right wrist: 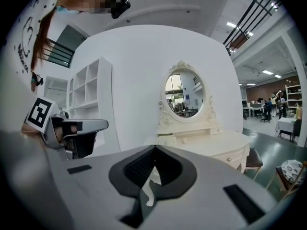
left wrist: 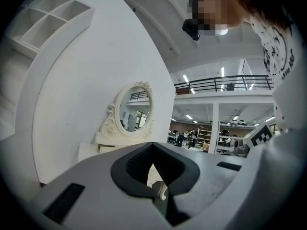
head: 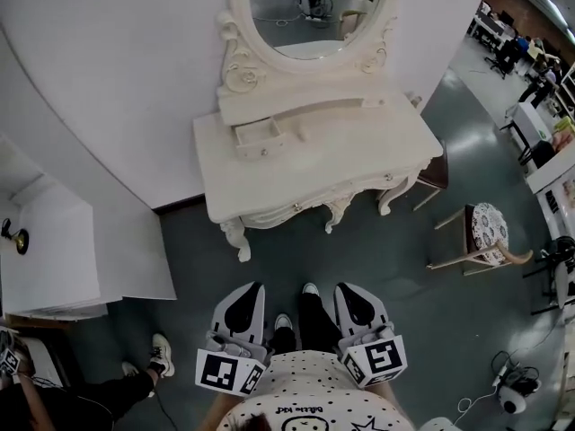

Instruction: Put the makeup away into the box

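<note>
Nearest, the left hand-held gripper (left wrist: 152, 145) and the right hand-held gripper (right wrist: 154, 148) are held side by side, low in front of the person's dotted shirt (head: 314, 393). On each, the jaws are seen pressed together at the tips, and nothing is caught between them. Just beyond them, two shoes (head: 310, 289) are planted on the dark grey floor (head: 377, 259). Farther ahead, a white dressing table (head: 359, 146) is set against a curved white wall (head: 108, 79), and one small drawer (head: 259, 136) on its top is pulled out. An oval mirror (head: 314, 12) is mounted behind it. To the right, a brown-seated stool (head: 436, 173) is tucked beside the table, and a chair with a patterned cushion (head: 490, 227) is placed well apart. A white shelf unit (head: 45, 241) is seen at the left. The makeup and the box cannot be made out in any view.
</note>
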The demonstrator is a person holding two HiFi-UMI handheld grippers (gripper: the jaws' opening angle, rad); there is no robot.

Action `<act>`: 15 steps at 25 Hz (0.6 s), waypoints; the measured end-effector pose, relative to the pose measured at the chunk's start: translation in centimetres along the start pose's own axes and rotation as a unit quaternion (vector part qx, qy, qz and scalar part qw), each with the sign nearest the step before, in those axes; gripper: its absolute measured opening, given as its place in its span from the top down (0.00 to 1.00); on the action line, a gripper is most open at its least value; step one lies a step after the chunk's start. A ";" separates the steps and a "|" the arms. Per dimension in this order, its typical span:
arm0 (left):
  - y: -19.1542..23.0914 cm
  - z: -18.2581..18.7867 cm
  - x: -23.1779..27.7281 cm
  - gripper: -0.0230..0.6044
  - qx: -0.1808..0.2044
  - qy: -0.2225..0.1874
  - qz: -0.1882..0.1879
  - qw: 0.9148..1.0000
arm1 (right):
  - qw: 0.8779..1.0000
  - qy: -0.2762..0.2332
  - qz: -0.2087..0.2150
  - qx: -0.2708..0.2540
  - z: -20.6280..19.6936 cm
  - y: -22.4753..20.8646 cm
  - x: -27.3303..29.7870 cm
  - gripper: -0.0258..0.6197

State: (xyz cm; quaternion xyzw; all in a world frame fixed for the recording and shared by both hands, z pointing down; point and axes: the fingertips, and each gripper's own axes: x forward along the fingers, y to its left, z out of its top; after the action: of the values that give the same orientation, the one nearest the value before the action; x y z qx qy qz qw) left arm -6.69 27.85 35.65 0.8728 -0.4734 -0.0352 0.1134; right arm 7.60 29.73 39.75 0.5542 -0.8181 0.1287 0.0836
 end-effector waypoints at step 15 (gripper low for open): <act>1.8 1.5 8.9 0.97 0.011 -0.037 0.083 0.996 | 0.997 -0.002 0.079 -0.024 3.2 -7.7 8.5 0.95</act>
State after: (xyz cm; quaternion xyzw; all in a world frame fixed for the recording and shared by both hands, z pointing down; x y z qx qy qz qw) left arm -3.49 19.22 35.05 0.8296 -0.5488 -0.0525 0.0889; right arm 11.58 18.49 40.02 0.4857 -0.8625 0.1142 0.0843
